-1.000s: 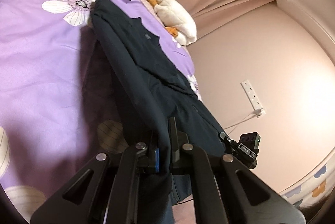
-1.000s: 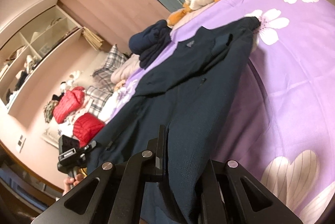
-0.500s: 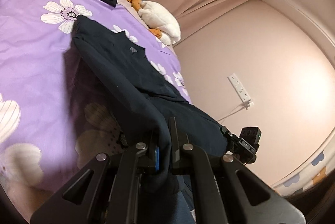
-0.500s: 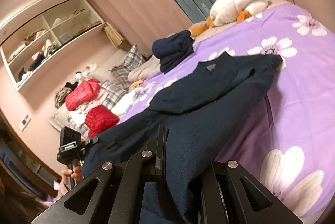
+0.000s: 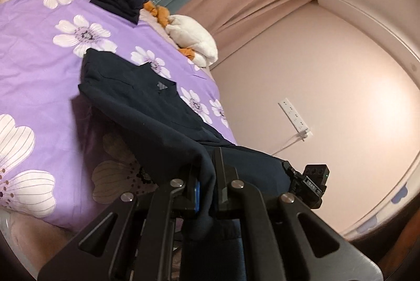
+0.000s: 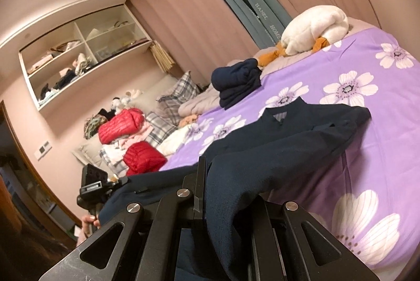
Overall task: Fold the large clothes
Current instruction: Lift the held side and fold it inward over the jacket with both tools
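On the purple flower-print bedspread [image 5: 31, 65] lies the large navy knit garment [image 5: 136, 102], collar end resting flat, near hem lifted. A folded dark-blue bundle [image 6: 237, 81] sits finished beyond it; this fold is only begun. The left gripper [image 5: 206, 191] and right gripper [image 6: 210, 184] are each clamped on a hem corner.

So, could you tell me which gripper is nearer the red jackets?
Left. The left gripper grips the garment just before the red jackets; the right gripper sits farther off.
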### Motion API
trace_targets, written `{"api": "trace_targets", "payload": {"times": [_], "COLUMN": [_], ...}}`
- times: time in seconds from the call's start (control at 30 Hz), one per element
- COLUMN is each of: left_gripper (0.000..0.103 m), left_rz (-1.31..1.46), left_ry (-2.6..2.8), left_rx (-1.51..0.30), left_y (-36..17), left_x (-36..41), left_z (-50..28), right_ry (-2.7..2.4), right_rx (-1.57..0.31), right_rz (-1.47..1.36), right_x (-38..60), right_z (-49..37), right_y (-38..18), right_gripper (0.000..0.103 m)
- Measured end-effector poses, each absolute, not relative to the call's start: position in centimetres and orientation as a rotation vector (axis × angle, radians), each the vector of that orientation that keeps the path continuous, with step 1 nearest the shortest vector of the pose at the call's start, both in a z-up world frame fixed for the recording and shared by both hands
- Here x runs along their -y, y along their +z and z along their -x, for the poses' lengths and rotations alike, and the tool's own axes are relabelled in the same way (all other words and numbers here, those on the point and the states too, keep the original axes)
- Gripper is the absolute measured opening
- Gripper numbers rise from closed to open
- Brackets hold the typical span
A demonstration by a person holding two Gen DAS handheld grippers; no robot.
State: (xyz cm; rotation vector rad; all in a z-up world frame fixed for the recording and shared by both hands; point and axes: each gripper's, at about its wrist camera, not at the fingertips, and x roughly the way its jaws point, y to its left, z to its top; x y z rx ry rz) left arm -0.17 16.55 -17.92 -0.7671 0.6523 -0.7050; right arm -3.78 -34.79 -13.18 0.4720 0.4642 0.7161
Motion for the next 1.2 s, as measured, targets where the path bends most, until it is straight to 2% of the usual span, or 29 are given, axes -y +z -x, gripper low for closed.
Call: {"api": "trace_targets", "payload": {"times": [0.4, 0.83, 0.93, 1.2], "left_gripper": [0.006, 0.006, 0.005, 0.004], "left_rz": [0.866, 0.968, 0.975, 1.023], "left_ry": [-0.652, -0.509, -0.467, -0.371], "left_rx": [-0.686, -0.752, -0.792, -0.994], "left_y": [-18.7, -18.7, -19.3, -25.1], "left_x": [-18.4, -19.5, -19.6, -17.6], "left_z": [-5.2, -18.0, -22.2, -33.8], "right_ry": [0.716, 0.611, 0.555, 0.316], "right_rx": [-0.504, -0.578, -0.617, -0.827], "right_rz": [-0.518, -0.612, -0.661, -0.88], "right_x": [35.5, 36.9, 37.9, 41.0], "right_z": [-1.4, -11.1, -14.2, -22.5], "right_y": [-12.9, -12.9, -13.6, -20.6], "right_gripper": [0.008, 0.008, 0.008, 0.008]}}
